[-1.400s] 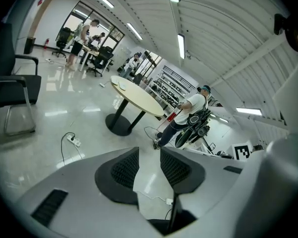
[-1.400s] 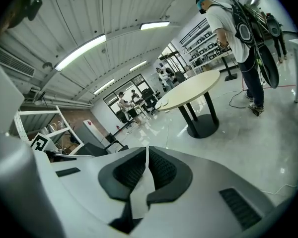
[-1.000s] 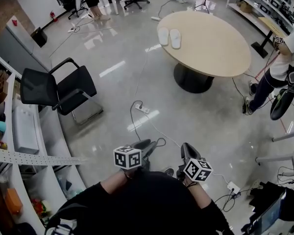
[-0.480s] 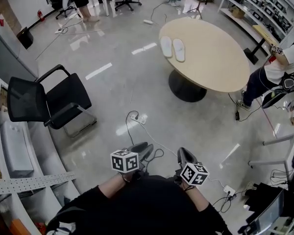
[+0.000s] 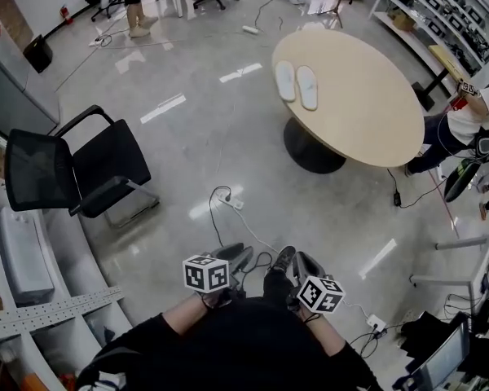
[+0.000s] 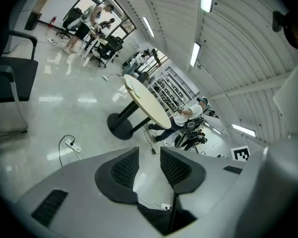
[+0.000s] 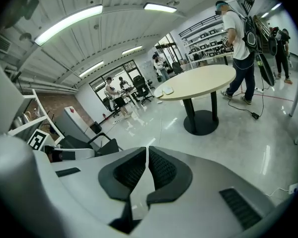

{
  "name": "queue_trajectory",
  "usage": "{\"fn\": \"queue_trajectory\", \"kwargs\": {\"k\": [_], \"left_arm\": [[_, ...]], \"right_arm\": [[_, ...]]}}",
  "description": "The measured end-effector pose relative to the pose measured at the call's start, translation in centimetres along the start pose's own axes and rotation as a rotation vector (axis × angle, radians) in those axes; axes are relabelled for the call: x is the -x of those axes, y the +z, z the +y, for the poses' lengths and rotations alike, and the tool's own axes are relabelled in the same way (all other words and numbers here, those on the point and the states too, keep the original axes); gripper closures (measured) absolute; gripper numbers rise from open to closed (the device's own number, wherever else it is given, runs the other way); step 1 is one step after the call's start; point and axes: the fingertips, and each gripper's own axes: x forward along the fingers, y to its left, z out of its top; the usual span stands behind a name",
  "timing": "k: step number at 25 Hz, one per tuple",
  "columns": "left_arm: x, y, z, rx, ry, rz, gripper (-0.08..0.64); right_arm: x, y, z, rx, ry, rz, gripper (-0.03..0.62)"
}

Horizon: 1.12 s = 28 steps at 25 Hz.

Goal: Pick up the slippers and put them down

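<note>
A glossy grey floor (image 5: 228,161) with streaks of reflected light fills most of the head view. On it stands a round desk (image 5: 367,96) with a smooth pale wood top on a black column and a black disc foot. A black mesh-backed chair (image 5: 65,169) on a thin metal frame stands well apart from the desk, near white shelves (image 5: 33,251) at the left edge; what the shelves hold is too small to tell. The slippers (image 5: 297,83), a flat white pair, lie side by side and nearly touching on the desk top near its far left rim. A white power strip (image 5: 234,204) with a dark looping cable lies on the floor between the desk and the person. The right gripper view shows the slippers low on the desk's rim and a person (image 7: 238,43) standing beside it, while the left gripper view catches the desk top edge-on. The left hand-held gripper (image 6: 149,167) has its ribbed black pads apart with only floor between them. The right hand-held gripper (image 7: 147,170) is closed, pads almost meeting on nothing.
</note>
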Motion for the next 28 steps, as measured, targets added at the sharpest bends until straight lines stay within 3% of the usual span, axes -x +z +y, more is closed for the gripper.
{"fn": "queue_trajectory", "kwargs": {"k": [7,14,22,28], "left_arm": [[-4.0,5.7,0.1,0.003,0.118,-0.079,0.413],[-12.8,10.0,-5.4,-0.021,0.157,-0.111,0.413],[-19.5,11.9,-8.9,0.028,0.184,-0.098,0.413],[-22.7,14.0,-11.5,-0.066,0.169,-0.080,0.413]], "right_arm": [[-6.1,6.4,-2.6,-0.003,0.118,0.032,0.565],[-8.5,14.6,-8.6,0.019,0.210,0.032,0.565],[-8.4,19.7,-16.5,-0.062,0.186,0.025,0.565],[-8.1,22.4,-19.9,-0.113,0.162,-0.032,0.565]]}}
